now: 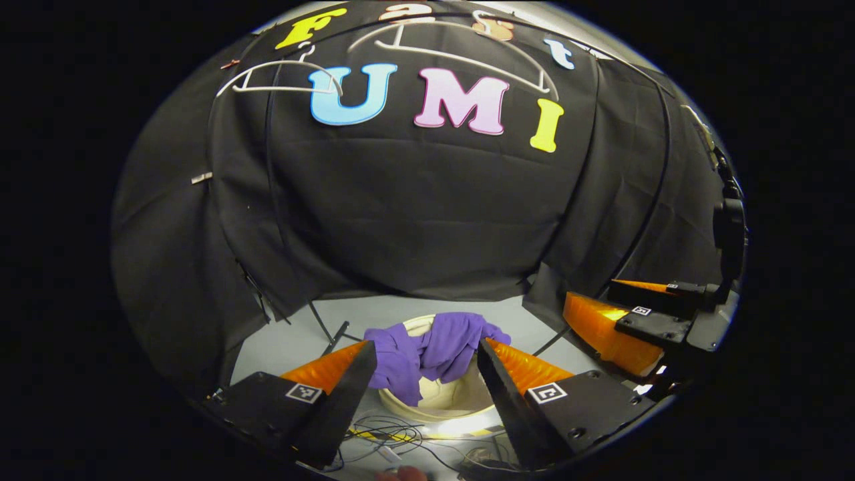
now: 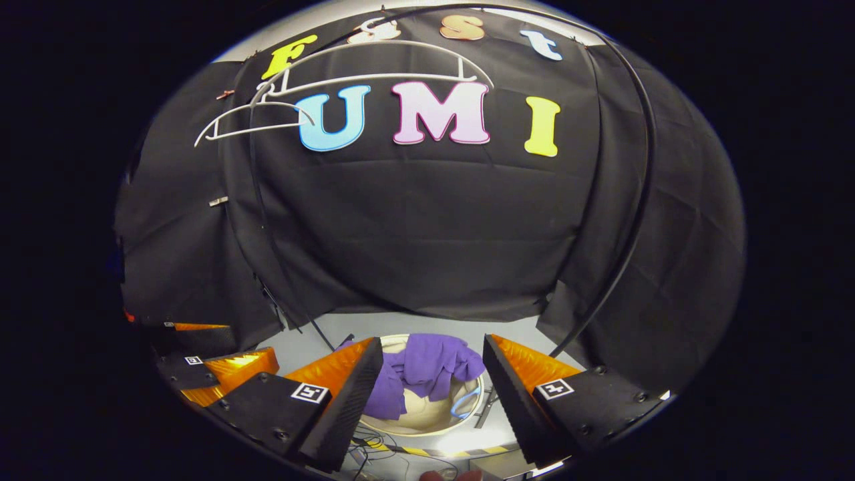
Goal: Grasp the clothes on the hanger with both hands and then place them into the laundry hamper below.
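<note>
The left gripper point(image 1: 422, 361) is hovering above the hamper point(image 1: 446, 406) with its jaws spread wide and nothing between them. The right gripper point(image 2: 433, 357) is hanging over the same spot, jaws likewise released and empty. In the left gripper view the right gripper point(image 1: 618, 317) is showing off to the right, well clear of the hamper rim; in the right gripper view the left gripper point(image 2: 220, 364) is sitting low at the left, just beside the right one's own finger.

The purple clothes point(image 1: 431, 351) are lying in the hamper, bunched up, with one fold draping over the near-left rim and hanging down the outside wall. In the right gripper view the clothes point(image 2: 424, 371) are covering the back and left of the opening, leaving the pale inside of the hamper point(image 2: 427, 417) bare toward the front and right.

Two hangers point(image 1: 461, 53) are hanging bare high on the wall, well above both grippers. Loose cables point(image 1: 391, 434) are lying on the floor point(image 1: 294, 337) just in front of the hamper, and grey floor is lying open behind it, up to the cloth's lower edge.
</note>
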